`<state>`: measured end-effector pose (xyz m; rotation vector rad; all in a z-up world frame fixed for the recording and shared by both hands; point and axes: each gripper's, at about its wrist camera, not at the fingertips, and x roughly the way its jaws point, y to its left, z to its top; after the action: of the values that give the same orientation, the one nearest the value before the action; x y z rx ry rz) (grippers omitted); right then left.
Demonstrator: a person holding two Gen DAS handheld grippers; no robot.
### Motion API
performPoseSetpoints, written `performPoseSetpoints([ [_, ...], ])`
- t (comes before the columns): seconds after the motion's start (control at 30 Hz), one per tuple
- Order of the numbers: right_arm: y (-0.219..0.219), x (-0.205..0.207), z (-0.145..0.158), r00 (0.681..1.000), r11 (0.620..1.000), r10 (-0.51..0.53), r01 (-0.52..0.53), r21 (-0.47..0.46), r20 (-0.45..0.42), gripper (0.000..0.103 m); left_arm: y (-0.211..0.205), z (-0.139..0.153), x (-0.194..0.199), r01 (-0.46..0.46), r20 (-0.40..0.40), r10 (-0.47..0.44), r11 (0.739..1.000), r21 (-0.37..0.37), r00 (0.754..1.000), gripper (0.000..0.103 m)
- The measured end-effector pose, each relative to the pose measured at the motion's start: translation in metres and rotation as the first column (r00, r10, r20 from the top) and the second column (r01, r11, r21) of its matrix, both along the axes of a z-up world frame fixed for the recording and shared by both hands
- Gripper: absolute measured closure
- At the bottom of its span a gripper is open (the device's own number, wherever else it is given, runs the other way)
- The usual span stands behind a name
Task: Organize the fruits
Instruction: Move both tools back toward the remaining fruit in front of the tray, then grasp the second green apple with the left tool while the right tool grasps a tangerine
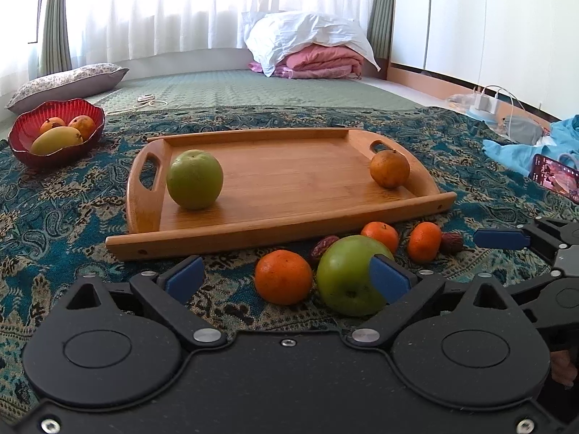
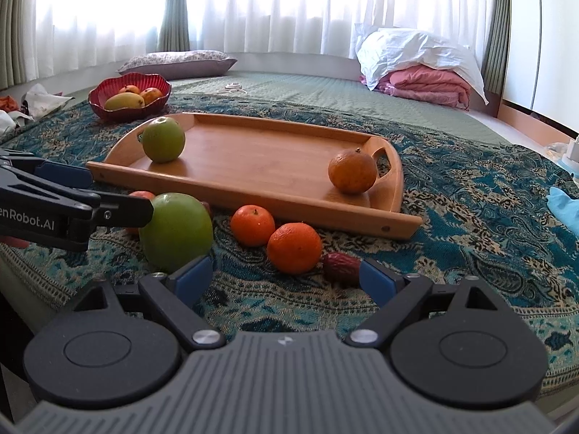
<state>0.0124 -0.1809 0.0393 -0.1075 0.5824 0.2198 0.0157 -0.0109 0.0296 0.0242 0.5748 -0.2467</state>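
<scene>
A: Fruit sits in three places. Where exactly?

B: On the tray (image 1: 282,181), a green apple (image 1: 194,179) stands by the left handle and a dull orange (image 1: 389,168) by the right one. In front of the tray, on the patterned cloth (image 1: 72,209), lie a second green apple (image 1: 353,276), three tangerines (image 1: 283,277) and two dates (image 2: 340,267). The red bowl (image 1: 54,133), far left, holds mangoes (image 1: 56,140).

A: And the left tool (image 1: 289,278)?

B: Released, its jaws wide. One tangerine lies between them; the right pad (image 1: 389,278) overlaps the near apple, but whether it touches cannot be told.

A: The right tool (image 2: 284,282)?

B: Also released, holding nothing. It hangs over the cloth near a tangerine and a date, its right pad (image 2: 376,284) just beside that date.
</scene>
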Motion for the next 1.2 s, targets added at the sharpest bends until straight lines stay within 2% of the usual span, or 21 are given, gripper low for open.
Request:
performPoseSetpoints([
  [0.07,-0.001,0.002,-0.001,1.0,1.0,-0.007,0.007,0.003,-0.006,0.009,0.001,0.001,-0.001,0.01,-0.004,-0.01,1.0,-0.017,1.0,0.015],
  [0.23,-0.003,0.008,-0.003,0.999,1.0,-0.026,0.027,0.017,-0.018,0.015,0.001,0.006,-0.005,0.059,-0.018,-0.06,0.997,-0.048,0.998,0.046],
  [0.3,-0.003,0.011,-0.003,0.999,1.0,-0.029,0.029,0.008,-0.019,0.017,-0.004,0.008,-0.008,0.083,-0.022,-0.084,0.996,-0.046,0.996,0.05],
  [0.47,0.001,0.015,-0.002,1.0,0.999,0.018,-0.018,-0.035,0.002,0.023,-0.017,0.011,-0.009,0.14,-0.012,-0.141,0.989,-0.042,0.99,0.05],
  [0.6,0.007,0.019,-0.003,0.998,0.993,0.053,-0.05,-0.108,0.029,0.03,-0.024,0.008,-0.002,0.161,-0.039,-0.163,0.986,-0.055,0.986,0.05],
  [0.73,0.009,0.024,-0.005,0.997,0.988,0.071,-0.066,-0.136,0.031,0.04,-0.028,0.002,0.004,0.156,-0.057,-0.159,0.986,-0.062,0.986,0.05],
  [1.0,0.016,0.025,-0.011,0.992,0.974,0.115,-0.105,-0.202,0.043,0.045,-0.032,-0.002,0.012,0.151,-0.047,-0.153,0.988,-0.034,0.987,0.048],
  [1.07,0.019,0.024,-0.013,0.991,0.968,0.123,-0.109,-0.226,0.049,0.051,-0.035,-0.003,0.014,0.155,-0.035,-0.156,0.988,-0.017,0.987,0.048],
  [1.17,0.019,0.024,-0.015,0.99,0.963,0.133,-0.116,-0.244,0.054,0.052,-0.039,-0.005,0.018,0.16,-0.024,-0.16,0.987,0.002,0.987,0.046],
  [1.2,0.019,0.024,-0.015,0.989,0.962,0.134,-0.116,-0.246,0.056,0.06,-0.04,-0.005,0.019,0.16,-0.021,-0.16,0.987,0.006,0.987,0.046],
])
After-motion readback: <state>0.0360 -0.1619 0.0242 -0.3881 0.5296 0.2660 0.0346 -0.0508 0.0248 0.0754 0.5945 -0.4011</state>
